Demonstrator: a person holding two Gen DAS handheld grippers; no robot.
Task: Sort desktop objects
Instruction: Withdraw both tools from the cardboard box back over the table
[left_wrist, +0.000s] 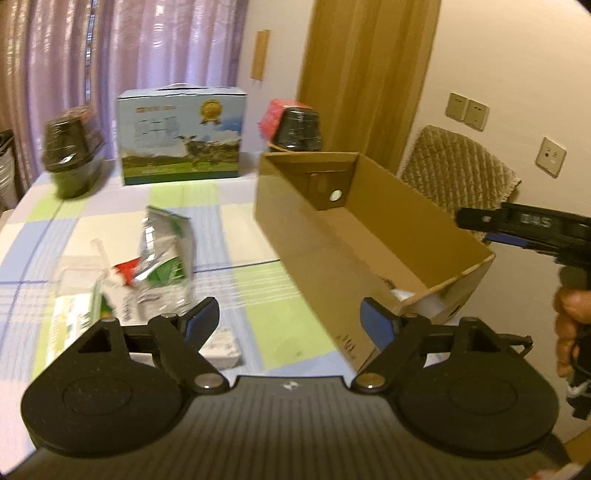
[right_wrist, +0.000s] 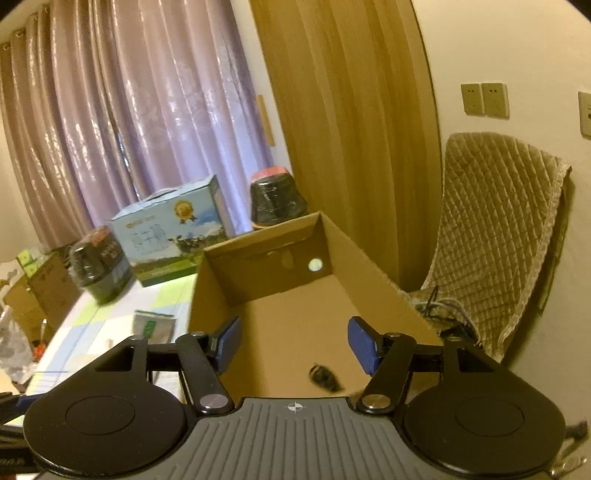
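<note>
Both tongs stand wide open and hold nothing: left tongs above the surface, right tongs over the cardboard box, where a small dark object lies. Nearest loose item: a crinkled foil pouch, left of the box. Judged light, soft, slippery; grip a flat edge.
</note>
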